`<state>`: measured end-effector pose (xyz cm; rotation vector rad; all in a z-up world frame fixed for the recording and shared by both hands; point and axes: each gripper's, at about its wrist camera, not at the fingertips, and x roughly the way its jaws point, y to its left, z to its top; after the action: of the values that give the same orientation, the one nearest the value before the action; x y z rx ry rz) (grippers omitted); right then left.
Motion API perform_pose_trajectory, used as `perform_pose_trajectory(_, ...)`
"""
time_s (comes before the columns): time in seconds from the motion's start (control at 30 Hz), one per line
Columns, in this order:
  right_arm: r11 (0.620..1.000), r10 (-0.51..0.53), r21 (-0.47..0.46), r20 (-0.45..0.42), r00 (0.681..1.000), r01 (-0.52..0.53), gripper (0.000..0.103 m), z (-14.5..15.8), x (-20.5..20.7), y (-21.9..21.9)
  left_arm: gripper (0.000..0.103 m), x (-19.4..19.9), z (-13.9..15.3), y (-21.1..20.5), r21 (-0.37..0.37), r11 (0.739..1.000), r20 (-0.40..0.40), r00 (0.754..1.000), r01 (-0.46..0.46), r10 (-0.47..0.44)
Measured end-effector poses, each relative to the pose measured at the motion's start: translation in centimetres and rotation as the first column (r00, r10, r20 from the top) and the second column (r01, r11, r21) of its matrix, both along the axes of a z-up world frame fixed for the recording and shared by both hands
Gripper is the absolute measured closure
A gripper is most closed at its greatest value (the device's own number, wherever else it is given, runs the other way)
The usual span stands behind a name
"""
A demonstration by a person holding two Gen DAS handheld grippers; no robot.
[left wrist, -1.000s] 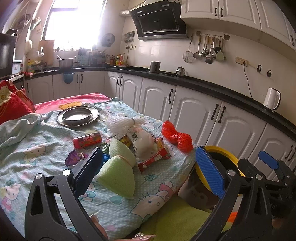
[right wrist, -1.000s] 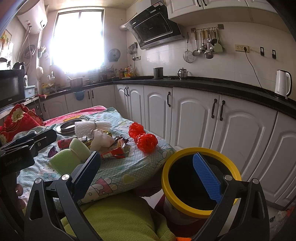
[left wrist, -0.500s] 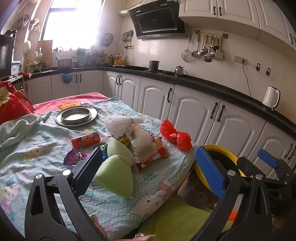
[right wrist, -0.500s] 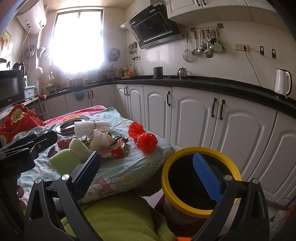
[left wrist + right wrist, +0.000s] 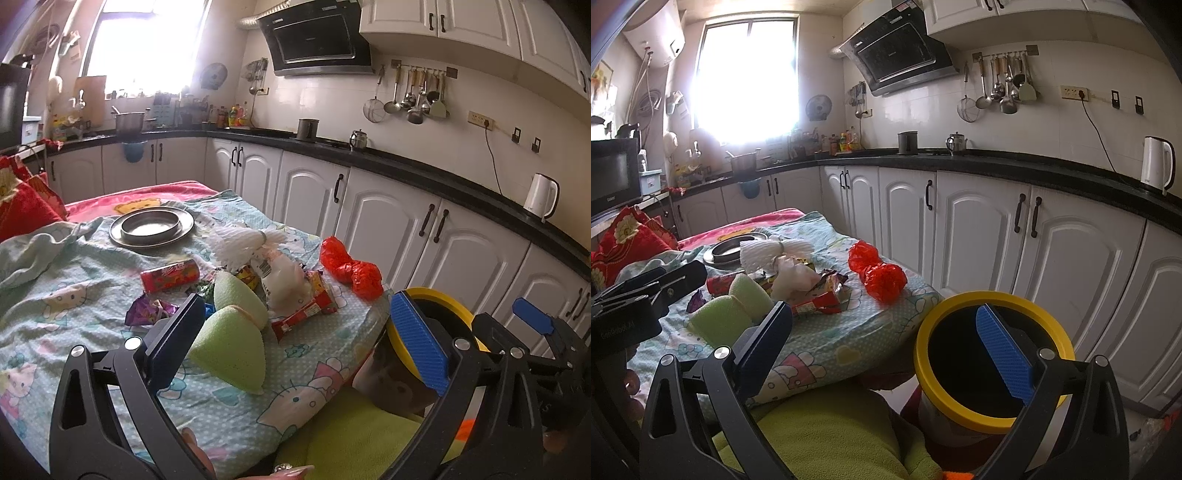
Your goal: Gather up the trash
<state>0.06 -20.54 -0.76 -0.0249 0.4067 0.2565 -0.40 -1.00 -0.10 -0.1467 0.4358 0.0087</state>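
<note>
Little has moved since the earlier frame: in the left wrist view the litter sits a touch lower in the picture, as though that gripper has tipped up or drawn back a shade, while the right wrist view is all but unchanged.

Both tools hang short of the work. The left gripper point(image 5: 295, 332) has its jaws spread wide and empty, framing the nearer green sponge point(image 5: 231, 350) low in the centre of the frame. The right gripper point(image 5: 886, 339) is likewise parted with nothing between its jaws, its blue pad showing over the mouth of the yellow-rimmed bin point(image 5: 993, 365) at lower right.

By my reading the task has hardly begun. The trash lies in a loose heap on the cartoon-print cloth point(image 5: 74, 295) covering the bench: a second green sponge point(image 5: 236, 299), a red can point(image 5: 170, 275), a purple wrapper point(image 5: 147, 310), a white plastic bag point(image 5: 284, 277), a red snack packet point(image 5: 306, 314), a white foam net point(image 5: 240, 243) and a crumpled red bag point(image 5: 351, 266) near the edge. The bin's inside looks dark; whether it holds anything I cannot tell. Everything visible remains to be gathered.
</note>
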Motion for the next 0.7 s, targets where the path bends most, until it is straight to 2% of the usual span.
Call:
perform_pose_trajectory(0.2,0.998,0.061,-0.014,-0.007,0.998,-0.061,0.006,-0.7,0.3,0.8,0.011,0.2,-0.5,1.3,-0.025,0.999,-0.023,0.999,-0.025,0.025)
perform_pose_trajectory(0.37,0.992,0.121,-0.024,-0.047,0.991,-0.123,0.006,-0.6,1.2,1.8,0.011,0.2,-0.9,3.3,-0.047,0.997,-0.042,0.998,-0.058,0.056)
perform_pose_trajectory(0.7,0.985,0.15,-0.076,-0.082,0.985,-0.156,0.006,0.0,4.7,3.5,0.011,0.8,-2.9,6.5,-0.073,0.992,-0.14,0.986,-0.107,0.096)
